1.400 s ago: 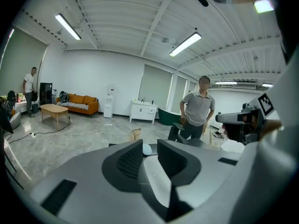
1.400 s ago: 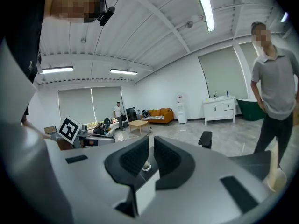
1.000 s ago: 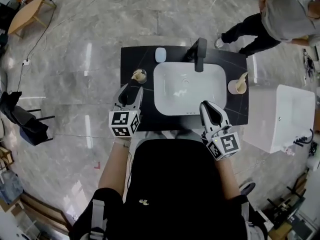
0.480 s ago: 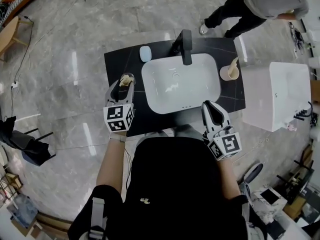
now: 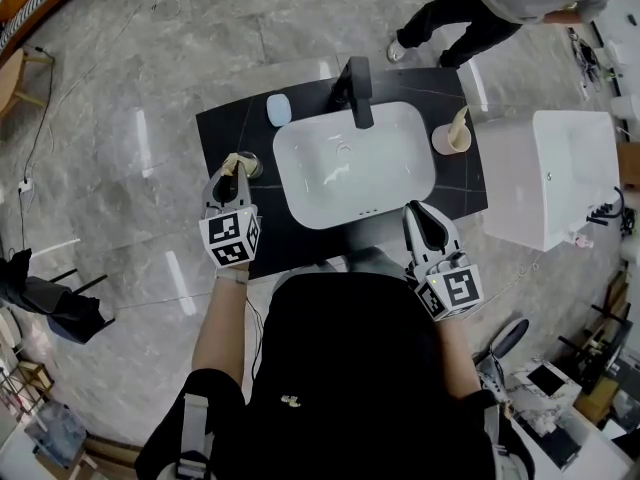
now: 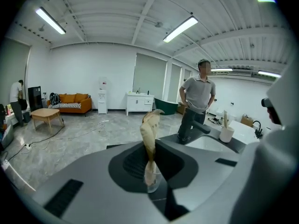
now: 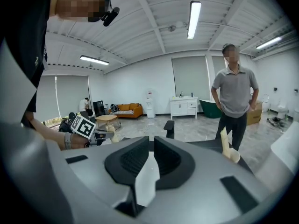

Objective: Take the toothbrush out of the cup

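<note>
Left gripper has come in to the cup at the counter's left, jaws just closing | now pinching the toothbrush, still upright in the cup, probably ready to lift it out | right gripper pressed together, empty, parked clear.

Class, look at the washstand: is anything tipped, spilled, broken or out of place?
Nothing stands out. The clear cup and the beige cup stand upright on the black counter, a toothbrush in each; no spill shows.

Black shirt; grey left tongs, right tongs, black-and-white marker cubes.
</note>
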`<act>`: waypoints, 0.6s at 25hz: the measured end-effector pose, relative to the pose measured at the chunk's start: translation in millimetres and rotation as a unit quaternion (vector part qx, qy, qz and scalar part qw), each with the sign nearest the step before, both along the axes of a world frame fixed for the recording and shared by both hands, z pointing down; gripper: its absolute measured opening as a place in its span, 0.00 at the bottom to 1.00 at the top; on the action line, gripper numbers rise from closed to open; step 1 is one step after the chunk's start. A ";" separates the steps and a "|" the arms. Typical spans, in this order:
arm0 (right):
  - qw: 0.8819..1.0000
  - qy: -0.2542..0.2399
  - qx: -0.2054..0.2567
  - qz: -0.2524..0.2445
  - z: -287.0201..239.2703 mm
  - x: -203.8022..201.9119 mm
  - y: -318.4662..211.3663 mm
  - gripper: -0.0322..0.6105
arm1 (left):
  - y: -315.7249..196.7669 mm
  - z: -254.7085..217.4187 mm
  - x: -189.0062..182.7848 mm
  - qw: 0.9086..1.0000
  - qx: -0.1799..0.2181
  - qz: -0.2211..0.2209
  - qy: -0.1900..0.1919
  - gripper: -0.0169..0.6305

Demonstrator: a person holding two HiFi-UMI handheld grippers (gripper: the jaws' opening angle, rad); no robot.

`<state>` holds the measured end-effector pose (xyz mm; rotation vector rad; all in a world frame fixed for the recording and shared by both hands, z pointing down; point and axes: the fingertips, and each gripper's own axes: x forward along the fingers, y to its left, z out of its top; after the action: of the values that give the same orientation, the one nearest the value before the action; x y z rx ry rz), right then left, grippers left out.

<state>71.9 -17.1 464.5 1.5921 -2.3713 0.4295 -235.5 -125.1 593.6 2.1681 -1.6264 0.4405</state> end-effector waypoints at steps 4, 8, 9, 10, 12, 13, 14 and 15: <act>1.000 -0.001 0.000 0.000 0.0 2.4 -0.7 0.13 | -1.3 -1.2 -0.4 1.000 -0.003 0.002 -0.008 0.09; 1.000 -0.005 0.004 -0.001 -2.2 5.8 -5.0 0.13 | -4.1 -7.7 -0.2 1.000 -0.004 0.000 -0.015 0.09; 1.000 -0.006 0.006 -0.001 -3.1 6.7 -6.3 0.13 | -5.1 -10.5 0.3 1.000 -0.003 -0.001 -0.017 0.09; 1.000 -0.008 0.008 -0.002 -3.9 7.6 -7.8 0.13 | -6.2 -13.5 0.8 1.000 -0.002 -0.002 -0.019 0.09; 1.000 -0.012 0.012 -0.004 -5.3 9.0 -10.7 0.13 | -8.0 -19.9 1.7 1.000 0.000 -0.003 -0.022 0.09; 1.000 -0.014 0.014 -0.006 -6.1 9.5 -12.0 0.13 | -8.5 -23.4 2.0 1.000 0.001 -0.004 -0.024 0.09; 1.000 -0.016 0.016 -0.008 -7.0 9.8 -13.2 0.13 | -8.7 -27.2 2.1 1.000 0.002 -0.005 -0.026 0.09; 1.000 -0.019 0.019 -0.010 -8.0 10.0 -14.2 0.13 | -8.6 -31.2 2.3 1.000 0.004 -0.006 -0.028 0.09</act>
<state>81.9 -31.3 456.5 1.5893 -2.4341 0.4170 -233.2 -133.8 562.4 2.1697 -1.6718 0.4970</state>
